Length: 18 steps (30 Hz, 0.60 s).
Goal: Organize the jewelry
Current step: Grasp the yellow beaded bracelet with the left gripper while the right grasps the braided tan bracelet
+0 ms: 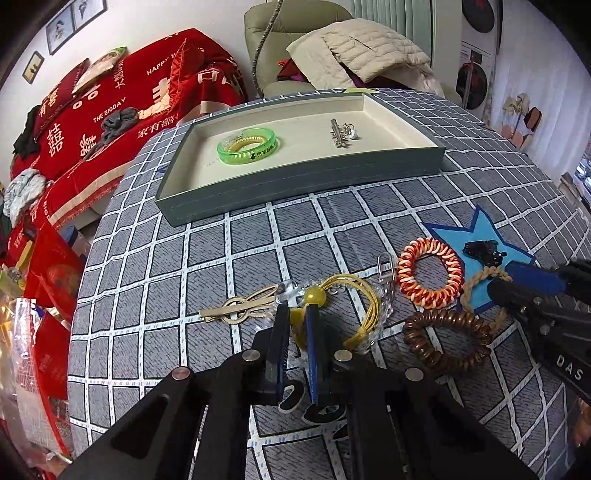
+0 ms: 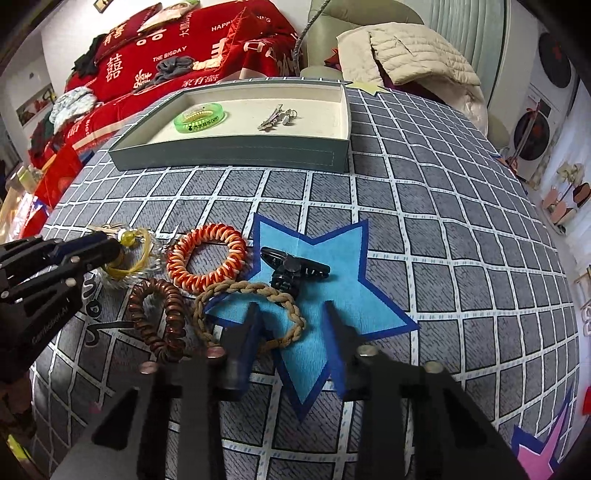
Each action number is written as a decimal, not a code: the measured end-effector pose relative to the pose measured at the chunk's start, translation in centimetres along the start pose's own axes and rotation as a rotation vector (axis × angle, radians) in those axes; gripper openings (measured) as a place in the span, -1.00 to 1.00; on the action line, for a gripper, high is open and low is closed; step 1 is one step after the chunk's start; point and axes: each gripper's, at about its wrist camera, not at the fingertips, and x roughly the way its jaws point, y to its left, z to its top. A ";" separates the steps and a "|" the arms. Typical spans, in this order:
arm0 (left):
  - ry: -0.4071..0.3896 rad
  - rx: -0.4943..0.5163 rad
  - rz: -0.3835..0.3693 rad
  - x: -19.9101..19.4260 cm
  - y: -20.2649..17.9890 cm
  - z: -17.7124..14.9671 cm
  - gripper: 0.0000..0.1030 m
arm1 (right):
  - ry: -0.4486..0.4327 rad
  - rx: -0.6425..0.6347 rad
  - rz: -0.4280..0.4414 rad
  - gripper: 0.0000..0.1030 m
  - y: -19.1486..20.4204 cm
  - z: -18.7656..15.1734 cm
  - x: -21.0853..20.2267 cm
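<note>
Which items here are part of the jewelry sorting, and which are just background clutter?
Job: tray holding green bangle and silver clip; on the table, yellow cord bracelet, gold clip, orange coil tie, brown coil tie, braided loop, black claw clip.

Lying about: red blanket, beige jacket, blue star.

Red sofa throw (image 1: 122,110), green armchair (image 1: 280,37), framed wall pictures (image 1: 70,22)

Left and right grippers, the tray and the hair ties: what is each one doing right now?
left gripper: shut on the yellow bracelet.
right gripper: open, over the braided tan tie.
tray: open, holding a green bangle and a silver clip.
orange-white coil tie: lying flat on the cloth.
brown coil tie: lying flat.
black claw clip: lying on the blue star.
</note>
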 end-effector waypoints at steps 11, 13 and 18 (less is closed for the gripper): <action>-0.053 -0.111 -0.100 -2.2 2.8 0.2 -0.46 | -0.014 0.079 0.072 -0.82 -1.2 -0.2 -0.8; -0.057 -0.126 -0.111 -2.5 3.2 0.3 -0.46 | -0.028 0.082 0.077 -0.83 -1.4 -0.1 -1.3; -0.074 -0.134 -0.118 -3.1 3.7 0.6 -0.46 | -0.051 0.086 0.099 -0.83 -1.4 0.5 -2.2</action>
